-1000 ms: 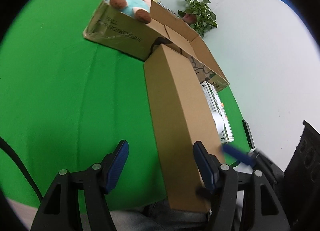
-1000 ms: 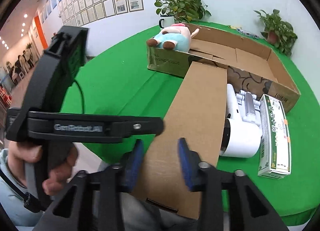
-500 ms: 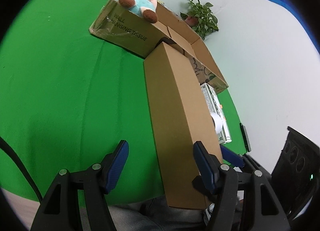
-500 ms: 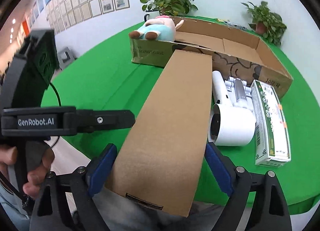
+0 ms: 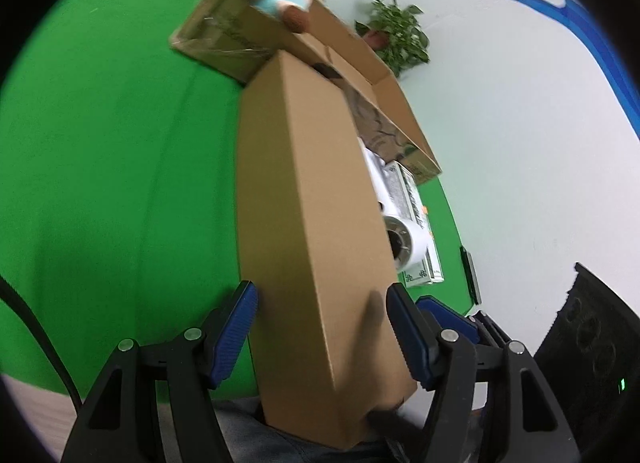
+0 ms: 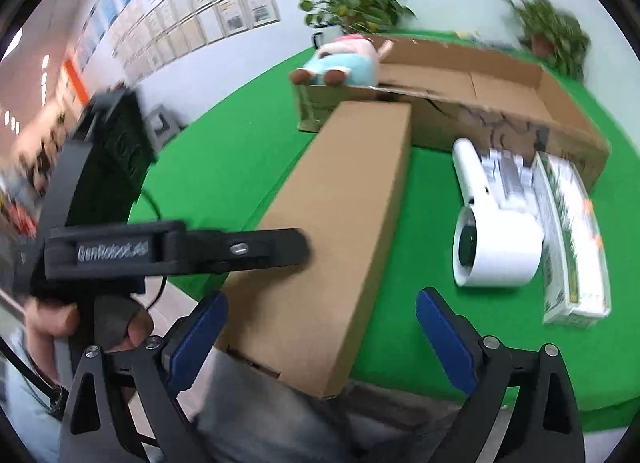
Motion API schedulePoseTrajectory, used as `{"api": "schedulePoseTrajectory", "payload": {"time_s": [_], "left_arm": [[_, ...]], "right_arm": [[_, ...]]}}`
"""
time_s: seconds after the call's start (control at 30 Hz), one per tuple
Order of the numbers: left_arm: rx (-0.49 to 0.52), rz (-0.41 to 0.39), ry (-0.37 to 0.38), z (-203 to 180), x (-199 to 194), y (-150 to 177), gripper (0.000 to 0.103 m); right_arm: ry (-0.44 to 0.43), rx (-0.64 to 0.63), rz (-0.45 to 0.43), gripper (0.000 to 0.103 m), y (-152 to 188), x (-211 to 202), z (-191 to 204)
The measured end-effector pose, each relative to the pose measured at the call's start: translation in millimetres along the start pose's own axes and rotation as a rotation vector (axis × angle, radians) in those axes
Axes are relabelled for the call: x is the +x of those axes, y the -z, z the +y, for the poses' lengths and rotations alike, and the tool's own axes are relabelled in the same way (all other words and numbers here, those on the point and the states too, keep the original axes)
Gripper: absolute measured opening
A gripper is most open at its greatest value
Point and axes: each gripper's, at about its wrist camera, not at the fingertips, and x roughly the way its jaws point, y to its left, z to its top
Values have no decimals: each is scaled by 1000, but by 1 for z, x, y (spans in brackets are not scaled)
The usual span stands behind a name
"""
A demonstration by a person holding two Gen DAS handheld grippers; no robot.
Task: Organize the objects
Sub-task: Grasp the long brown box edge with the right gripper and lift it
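Swung inward since a second back, left gripper: long carton now squarely between its jaws rather than off to one side; jaws parted, left pad just beside the carton's flank, right pad at or against the far edge, contact not clear enough to call a grip. Right gripper spread wide, jaws having just been opening after a brief pinch; carton's near end between them, closer to the left pad, neither pad pressing.

Carton lying lengthwise on the green tabletop, running straight ahead from both pairs of jaws, near end overhanging the tabletop edge, far end touching the open box with the plush on its rim; white device and green-white pack ahead and to the right of the right jaws.

Probably light, stiff, plain cardboard, smooth and a bit slippery; long enough to swing if taken at one end only. Best taken across the narrow width near the overhanging end, both grippers sharing it, with gentle pressure so the walls do not buckle.
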Motion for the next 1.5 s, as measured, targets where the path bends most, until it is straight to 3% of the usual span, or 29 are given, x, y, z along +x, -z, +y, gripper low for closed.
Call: {"api": "schedulePoseTrajectory", "payload": {"time_s": [0.07,0.17,0.27,0.4,0.5,0.63,0.67,0.7,0.87,0.97,1.03,1.1,1.13,1.27,1.4,1.5], "left_arm": [[29,20,35,-11,7,-2,66],[82,37,14,-22,14,-3,66],[69,39,16,-25,19,-3,66],[21,49,1,-18,24,2,68],[-19,21,32,-18,21,6,74],[-51,-2,42,-24,18,9,75],[-46,-18,32,-29,16,10,74],[-29,-35,25,-37,15,11,66],[46,-87,-106,-76,14,15,60],[85,-99,-156,-98,21,19,54],[118,-101,-206,-112,26,18,51],[152,-105,-224,-123,28,18,23],[161,-101,-209,-126,28,17,20],[317,-75,-248,-164,54,27,19],[367,-21,-162,-179,68,30,19],[418,11,-161,-200,91,33,19]], "right_arm": [[22,-31,11,100,2,4,9],[79,-35,9,102,4,10,9],[125,-7,5,83,7,13,-2],[89,20,-13,82,8,11,-11],[-17,107,-24,81,8,7,-22],[-254,287,-13,81,8,9,-43],[-301,317,-4,81,8,12,-46],[-346,343,4,81,9,15,-48],[-489,419,50,84,11,29,-52],[-450,388,38,96,9,25,-50],[-423,366,29,98,8,22,-51],[-384,344,15,99,9,16,-51],[-360,329,11,99,9,14,-51],[-323,303,-32,99,19,-10,-58],[-298,297,-74,99,25,-31,-73],[-269,302,-83,99,34,-44,-82]]}}
